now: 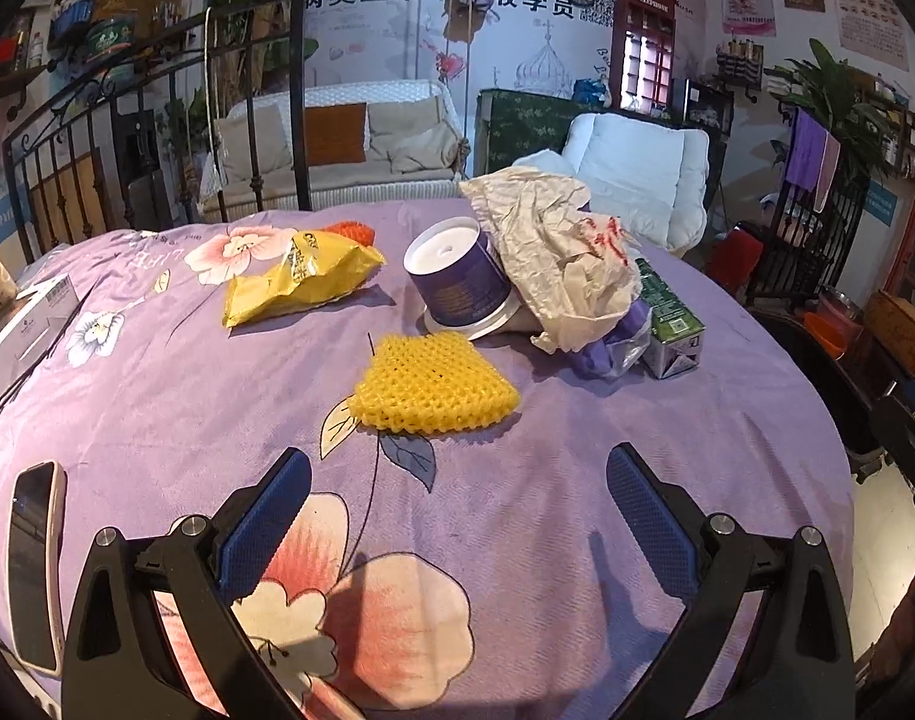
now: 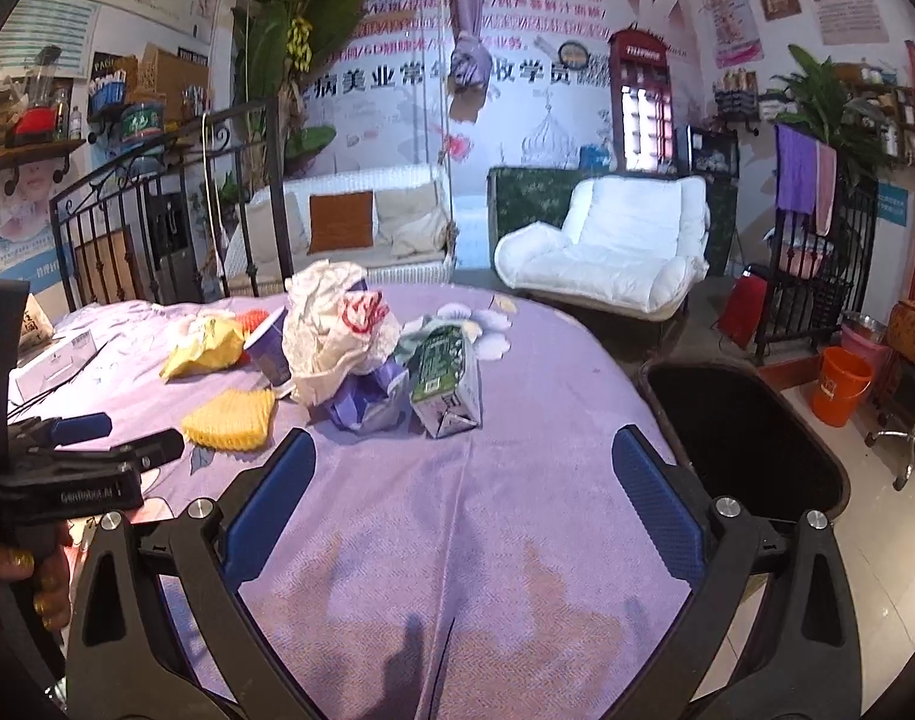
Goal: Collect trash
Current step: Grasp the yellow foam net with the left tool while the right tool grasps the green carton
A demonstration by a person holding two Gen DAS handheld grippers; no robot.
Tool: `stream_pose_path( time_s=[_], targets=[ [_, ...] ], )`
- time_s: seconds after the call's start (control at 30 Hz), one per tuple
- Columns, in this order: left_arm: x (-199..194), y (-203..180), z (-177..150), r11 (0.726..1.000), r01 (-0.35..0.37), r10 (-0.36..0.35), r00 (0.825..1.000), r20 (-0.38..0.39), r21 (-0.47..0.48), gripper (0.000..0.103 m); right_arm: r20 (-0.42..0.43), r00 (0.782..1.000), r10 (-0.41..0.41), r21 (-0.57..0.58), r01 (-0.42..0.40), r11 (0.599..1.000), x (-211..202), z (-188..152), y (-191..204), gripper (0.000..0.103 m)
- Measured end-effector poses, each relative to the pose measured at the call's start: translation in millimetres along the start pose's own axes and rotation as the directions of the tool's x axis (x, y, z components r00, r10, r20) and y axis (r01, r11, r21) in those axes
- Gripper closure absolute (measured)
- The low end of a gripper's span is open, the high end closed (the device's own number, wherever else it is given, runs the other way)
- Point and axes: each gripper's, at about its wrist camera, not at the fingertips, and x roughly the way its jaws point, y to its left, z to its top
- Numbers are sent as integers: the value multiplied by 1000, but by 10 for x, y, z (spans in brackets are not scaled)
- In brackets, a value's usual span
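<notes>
Little of the writing on the trash itself can be read. The green drink carton [image 2: 446, 381] ahead of the right gripper [image 2: 464, 498] carries a printed label and a small code square, too small to make out; the yellow snack bag [image 1: 298, 279] ahead and left of the left gripper [image 1: 460, 516] has dark lettering that is creased and unreadable. The purple tub [image 1: 457, 282] straight ahead of the left gripper has fine print on its wall, also illegible. Far beyond, a red cabinet shaped like a phone box [image 1: 646, 48] reads "TELEPHONE", and the wall behind bears large Chinese characters. The body of the left tool, seen from the right wrist camera, carries white lettering that is hard to read.

Both grippers stand wide open over the purple floral bedspread [image 1: 577, 480], blue pads [image 1: 265, 522] spread far apart, holding and touching nothing.

Just ahead of the left gripper lies a yellow foam fruit net [image 1: 436, 384]. Beyond it the tub stands upside down, with crumpled white paper [image 1: 565, 264] leaning against its right side, a purple wrapper [image 1: 607, 348] under the paper and the carton right of that. An orange foam net [image 1: 352, 231] peeks from behind the snack bag. A phone [image 1: 34, 564] lies left of the left gripper. A black bin [image 2: 745, 438] sits to the right of the right gripper, beside the bed.
</notes>
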Motion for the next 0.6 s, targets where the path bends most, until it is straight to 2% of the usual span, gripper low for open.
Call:
stream_pose_path(
  time_s=[0.1,0.2,0.33,0.4,0.5,0.6],
  targets=[
    [193,116,128,1000,4,-4,998,-64,-10,5,-86,995,46,9,-45,999,206,57,-25,5],
    [392,168,262,1000,14,-14,993,-121,-2,5,-182,978,101,52,-93,994,460,123,-87,5],
    [676,196,390,1000,23,-21,982,-189,10,5,-270,954,130,73,-114,991,800,209,-111,5],
    [799,225,426,1000,23,-21,975,-222,7,5,-299,942,153,83,-134,988,946,262,-127,5],
    [932,265,435,999,31,-34,964,-265,-18,5,-320,935,152,97,-127,987,1185,362,-176,5],
    [1006,282,427,997,55,-69,952,-298,-54,14,-353,917,185,163,-134,977,1481,485,-273,5]
  ],
)
